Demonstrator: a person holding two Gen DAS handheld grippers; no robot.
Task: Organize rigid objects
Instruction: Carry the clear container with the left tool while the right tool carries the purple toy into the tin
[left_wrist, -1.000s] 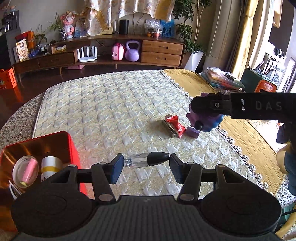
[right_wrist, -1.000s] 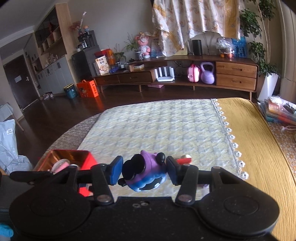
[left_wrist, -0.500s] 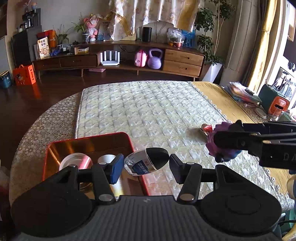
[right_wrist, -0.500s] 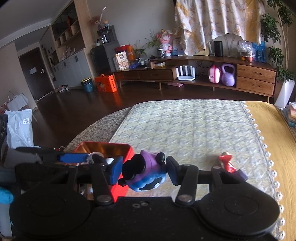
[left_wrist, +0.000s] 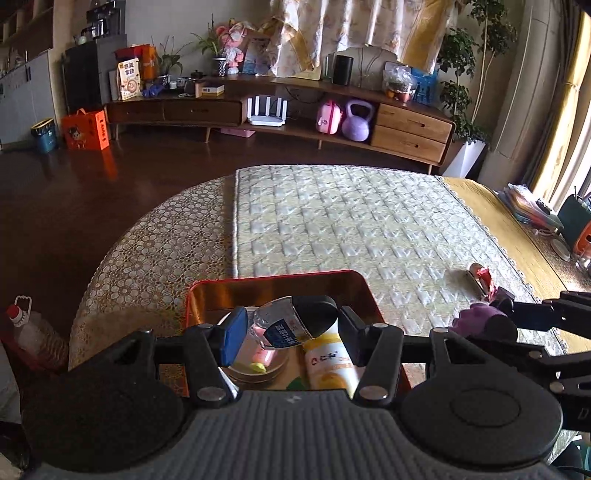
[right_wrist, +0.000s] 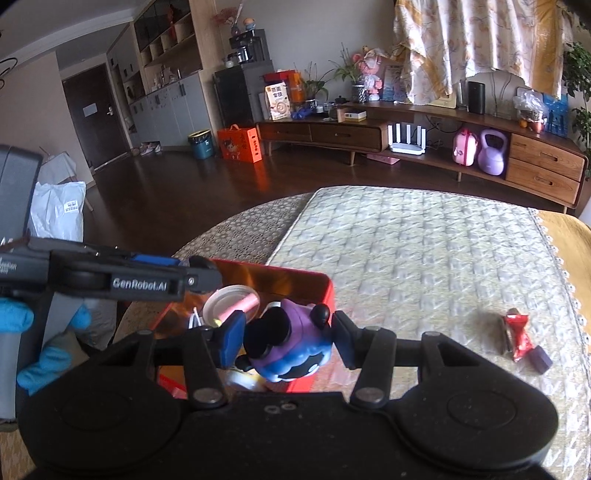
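My left gripper (left_wrist: 288, 334) is shut on a small clear bottle with a black cap (left_wrist: 291, 325) and holds it over the red tin box (left_wrist: 280, 282). The box holds a round clear case with a pink item (left_wrist: 258, 360) and a white-and-yellow bottle (left_wrist: 330, 365). My right gripper (right_wrist: 286, 341) is shut on a purple-and-blue figurine (right_wrist: 288, 349), above the box's right edge (right_wrist: 325, 291). The figurine also shows at the right of the left wrist view (left_wrist: 480, 319). The left gripper shows in the right wrist view (right_wrist: 192, 275).
A red-wrapped item (right_wrist: 519, 334) and a small purple block (right_wrist: 541, 360) lie on the quilted mat (right_wrist: 424, 258) to the right of the box. The table edge with yellow cloth (right_wrist: 572, 240) is further right. A plastic bottle (left_wrist: 26, 328) stands off the table's left side.
Both grippers moved left from the middle of the mat to over the red box, each carrying its object. The bottle was lifted off the mat.
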